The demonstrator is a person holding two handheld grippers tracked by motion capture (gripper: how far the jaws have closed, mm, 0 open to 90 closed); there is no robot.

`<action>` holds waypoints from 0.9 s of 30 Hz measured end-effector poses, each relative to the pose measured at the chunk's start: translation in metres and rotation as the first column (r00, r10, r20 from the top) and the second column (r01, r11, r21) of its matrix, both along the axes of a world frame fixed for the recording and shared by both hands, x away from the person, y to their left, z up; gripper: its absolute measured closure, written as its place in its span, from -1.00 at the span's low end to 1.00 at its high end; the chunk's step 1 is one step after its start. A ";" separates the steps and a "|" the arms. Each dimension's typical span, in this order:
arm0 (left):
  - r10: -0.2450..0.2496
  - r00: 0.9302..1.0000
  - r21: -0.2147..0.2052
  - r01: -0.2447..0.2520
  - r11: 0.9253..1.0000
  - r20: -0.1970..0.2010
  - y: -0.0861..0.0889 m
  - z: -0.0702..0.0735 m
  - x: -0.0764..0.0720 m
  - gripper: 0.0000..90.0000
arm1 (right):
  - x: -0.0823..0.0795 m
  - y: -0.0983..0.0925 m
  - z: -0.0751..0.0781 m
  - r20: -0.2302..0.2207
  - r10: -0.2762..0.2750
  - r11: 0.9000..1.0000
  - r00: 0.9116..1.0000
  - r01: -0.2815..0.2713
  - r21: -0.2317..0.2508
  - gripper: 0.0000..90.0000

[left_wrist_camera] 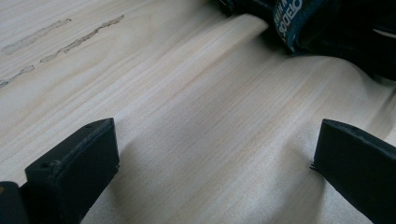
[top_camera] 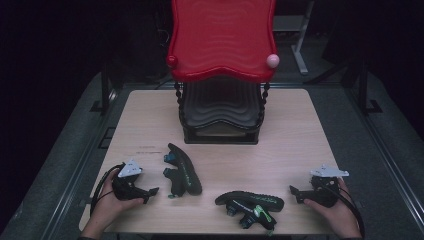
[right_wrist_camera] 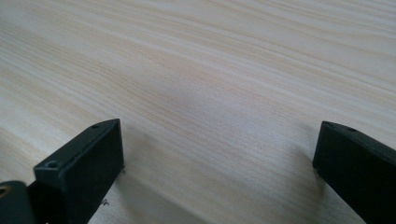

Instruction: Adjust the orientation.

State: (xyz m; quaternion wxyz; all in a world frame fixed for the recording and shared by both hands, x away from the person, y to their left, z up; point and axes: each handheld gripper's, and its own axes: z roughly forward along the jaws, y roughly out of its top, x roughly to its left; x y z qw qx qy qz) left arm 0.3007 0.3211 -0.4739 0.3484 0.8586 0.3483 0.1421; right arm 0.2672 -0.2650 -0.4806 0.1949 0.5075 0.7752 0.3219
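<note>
On the near half of the pale wooden table lie two black strapped sandals with green trim, apart and at different angles. Left gripper and right gripper rest with jaws apart, empty. A loose strap could slip from a pinch, I judge.

We read one marking: white capital letters on a dark strap of the sandal at the top of the left gripper view. The letters stand upside down and cut off; they resemble "SODELO", but we cannot confirm the word. In the high view, green marks on both sandals are too small to read.
</note>
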 end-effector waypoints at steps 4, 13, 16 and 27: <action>0.000 1.000 0.000 0.000 1.000 0.000 0.000 0.000 0.000 -1.00 | 0.000 0.000 0.000 0.000 0.000 1.000 1.000 0.000 0.000 -0.97; 0.016 1.000 0.004 -0.016 1.000 -0.006 0.004 0.004 -0.001 -0.89 | 0.000 -0.001 0.000 0.002 0.007 1.000 1.000 -0.007 -0.001 -0.97; 0.017 1.000 -0.012 -0.017 1.000 -0.014 0.009 0.007 -0.003 -0.47 | -0.001 -0.001 0.000 0.000 0.007 1.000 1.000 -0.007 -0.001 -0.97; -0.117 0.991 -0.123 0.125 0.985 0.068 -0.001 0.023 -0.004 0.06 | -0.001 0.000 0.000 0.000 0.001 1.000 1.000 -0.001 0.000 -0.97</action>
